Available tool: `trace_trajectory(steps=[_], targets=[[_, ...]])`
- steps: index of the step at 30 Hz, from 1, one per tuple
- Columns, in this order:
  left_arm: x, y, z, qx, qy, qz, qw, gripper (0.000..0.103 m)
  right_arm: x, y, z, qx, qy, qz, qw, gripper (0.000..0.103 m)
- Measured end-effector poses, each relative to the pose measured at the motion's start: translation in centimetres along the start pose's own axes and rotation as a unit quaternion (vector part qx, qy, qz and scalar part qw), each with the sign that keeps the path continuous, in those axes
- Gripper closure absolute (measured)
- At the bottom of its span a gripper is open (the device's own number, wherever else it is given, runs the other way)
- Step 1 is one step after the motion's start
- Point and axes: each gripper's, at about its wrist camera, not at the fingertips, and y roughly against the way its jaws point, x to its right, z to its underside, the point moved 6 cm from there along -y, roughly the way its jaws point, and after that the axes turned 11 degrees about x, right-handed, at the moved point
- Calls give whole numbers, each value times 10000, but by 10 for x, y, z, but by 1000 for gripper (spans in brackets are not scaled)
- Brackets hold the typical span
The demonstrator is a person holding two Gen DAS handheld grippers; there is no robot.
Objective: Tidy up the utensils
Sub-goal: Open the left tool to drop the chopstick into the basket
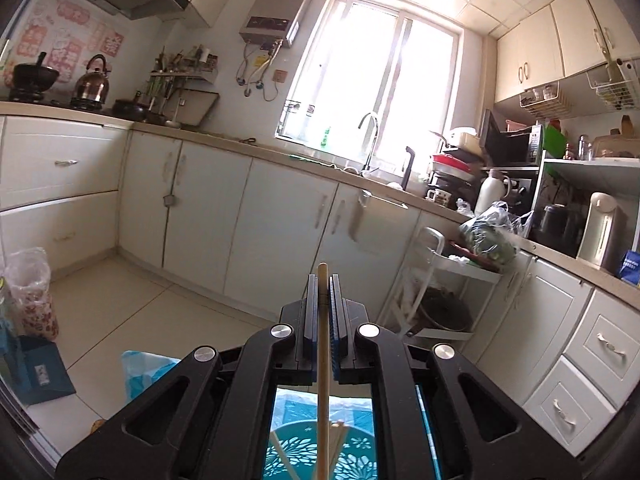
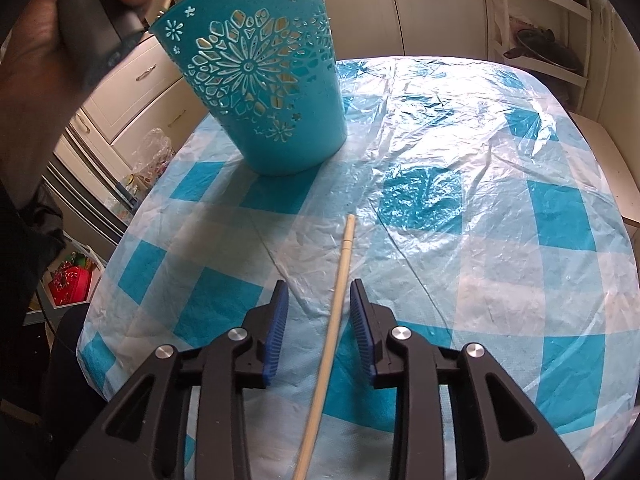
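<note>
Chopsticks of pale, smooth wood, long and slender: one [image 1: 323,344] is pinched between the left gripper's [image 1: 323,280] fingers, its blunt tip poking out beyond them. Another chopstick [image 2: 336,312] lies on the checked blue-and-white surface [image 2: 500,208] between the right gripper's [image 2: 318,290] spread fingers, touching neither pad. Ahead and left of those fingers stands a teal cut-out basket [image 2: 260,80].

One teal basket [image 2: 256,80], one chopstick [image 2: 334,316] on the checked surface [image 2: 500,220], another chopstick [image 1: 322,360] clamped upright, several more inside.
</note>
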Motion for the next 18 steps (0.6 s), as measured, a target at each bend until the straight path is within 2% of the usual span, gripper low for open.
trace_trajectory(steps=[6, 9, 12, 14, 15, 17, 18], targets=[[-1, 5, 10, 33, -105, -90, 9999, 98, -1, 0, 0, 5, 26, 4, 10000, 69], [1, 8, 13, -70, -241, -52, 9997, 98, -1, -1, 0, 0, 59, 8, 10000, 68], [0, 8, 23, -393, -407, -59, 9984, 98, -2, -1, 0, -3, 95, 22, 10000, 67], [0, 9, 32, -752, -517, -56, 9958, 97, -3, -2, 0, 1, 122, 36, 9999, 67], [0, 11, 35, -882, -586, -58, 9944, 95, -4, -2, 0, 5, 135, 43, 9999, 67], [-2, 23, 42, -1060, -691, -68, 9919, 84, -4, -2, 0, 17, 145, 59, 9999, 67], [-6, 32, 45, -1123, -715, -88, 9911, 69, -4, -2, 0, 32, 131, 66, 9999, 67]])
